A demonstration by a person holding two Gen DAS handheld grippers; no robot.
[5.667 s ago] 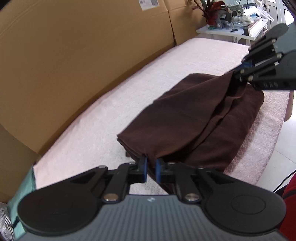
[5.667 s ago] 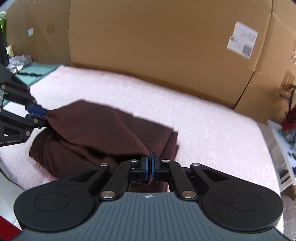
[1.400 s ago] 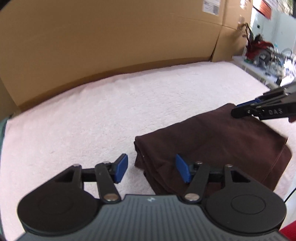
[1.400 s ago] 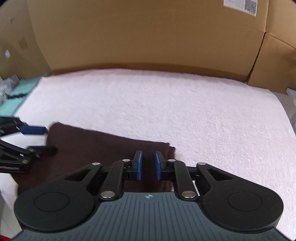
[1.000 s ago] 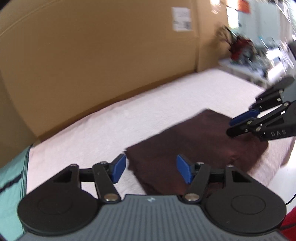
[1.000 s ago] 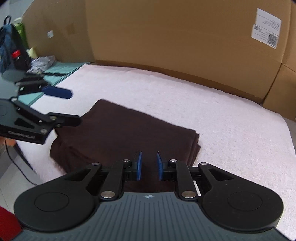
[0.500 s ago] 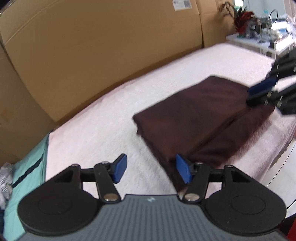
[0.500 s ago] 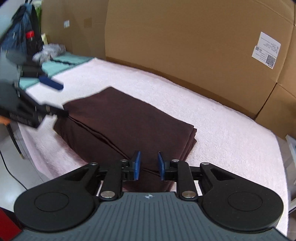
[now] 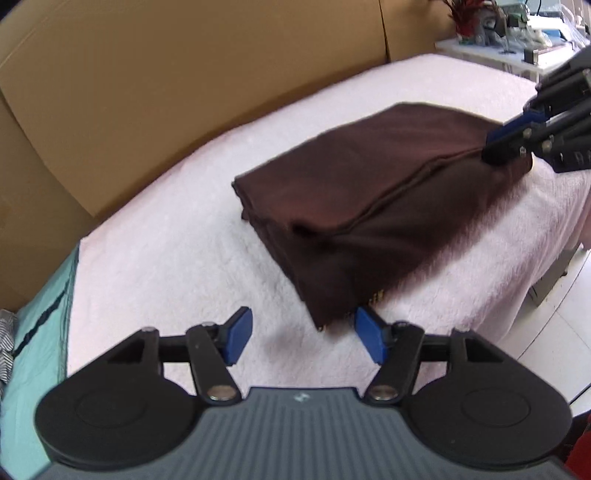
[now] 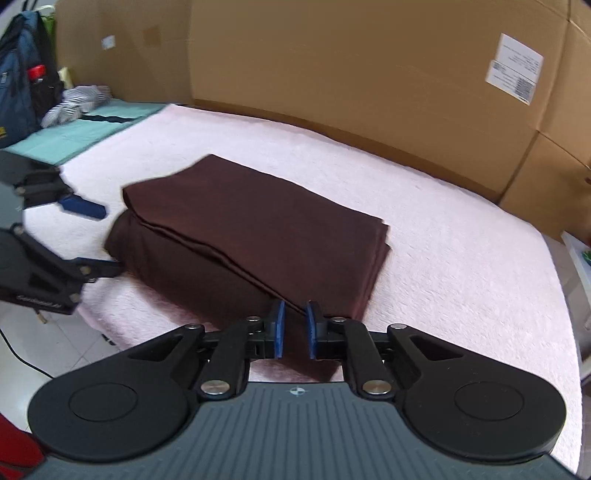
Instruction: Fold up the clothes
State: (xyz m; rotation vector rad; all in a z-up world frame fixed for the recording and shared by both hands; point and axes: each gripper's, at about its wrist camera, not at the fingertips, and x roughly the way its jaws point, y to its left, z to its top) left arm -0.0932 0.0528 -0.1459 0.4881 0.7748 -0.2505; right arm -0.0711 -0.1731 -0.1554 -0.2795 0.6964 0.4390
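A folded brown cloth [image 10: 255,236] is lying on a fleecy pink cover [image 10: 461,258], its near edge blurring. The left gripper [image 9: 301,341] is gaping wide, empty; the right gripper [image 10: 293,328] is slightly parted, empty.

Tall cardboard sheets [image 10: 369,74] stand as a wall behind a bed covered in a pale pink fleecy blanket [image 10: 461,258]. A white label [image 10: 514,71] is stuck high on one sheet, and a vertical seam splits the cardboard near it. At one end of the bed lies a teal cloth [image 10: 74,129] with a striped garment [image 10: 75,103] on it, and a dark blue backpack [image 10: 22,70] stands beside that. At the other end a white table [image 9: 517,48] holds clutter and a red plant [image 9: 467,18], in bright daylight. The floor [image 9: 561,332] is pale tile, and a black cable [image 10: 22,360] runs across it.
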